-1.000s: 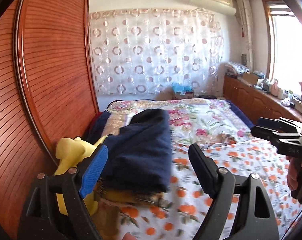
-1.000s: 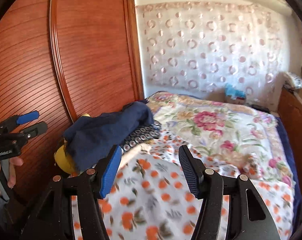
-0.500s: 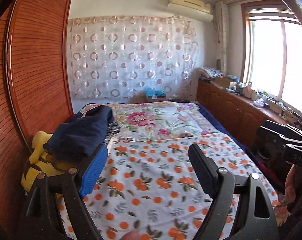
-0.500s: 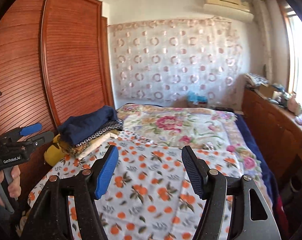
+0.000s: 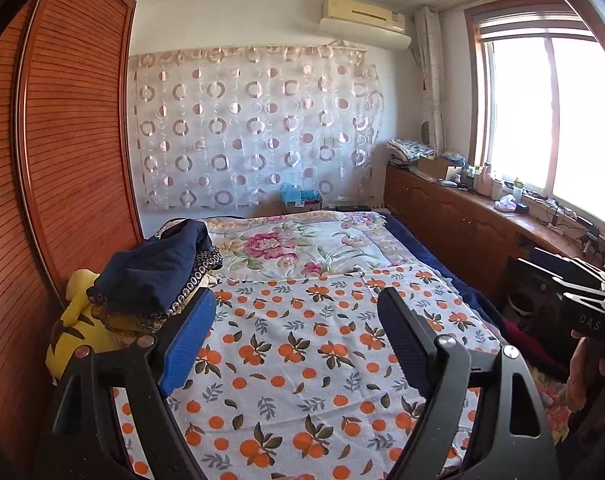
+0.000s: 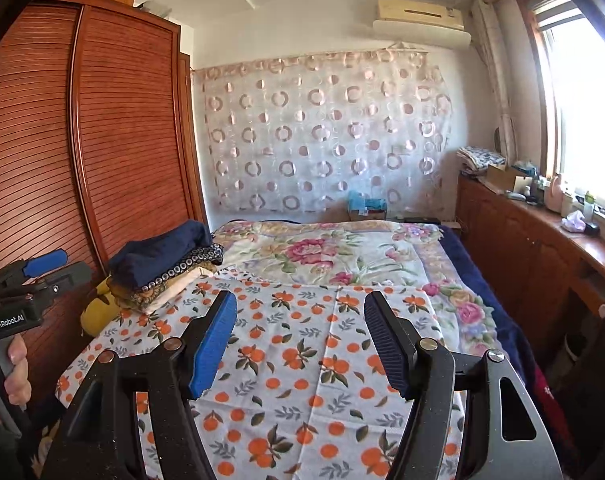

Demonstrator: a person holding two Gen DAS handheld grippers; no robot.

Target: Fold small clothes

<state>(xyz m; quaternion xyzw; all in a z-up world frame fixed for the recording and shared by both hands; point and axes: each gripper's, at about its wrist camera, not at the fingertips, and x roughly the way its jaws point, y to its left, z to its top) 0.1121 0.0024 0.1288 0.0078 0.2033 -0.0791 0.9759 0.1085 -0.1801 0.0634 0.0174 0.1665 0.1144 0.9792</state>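
While both grippers hang over the orange-print sheet (image 6: 302,360), left gripper (image 5: 298,344) and right gripper (image 6: 300,340) gape empty (nothing between pads); folded clothes stack (image 6: 166,264) sits by wardrobe (image 6: 102,140).

Orange-print sheet (image 5: 302,360) open ahead, folded stack (image 5: 158,276) and wardrobe (image 5: 62,160) crowding left

White lettering reading "GenRobot.AI" is showing on the black body of the left gripper (image 6: 46,270), at the right wrist view's left edge. Faint "DAS" is showing on the right gripper (image 5: 574,280), at the left wrist view's right edge.
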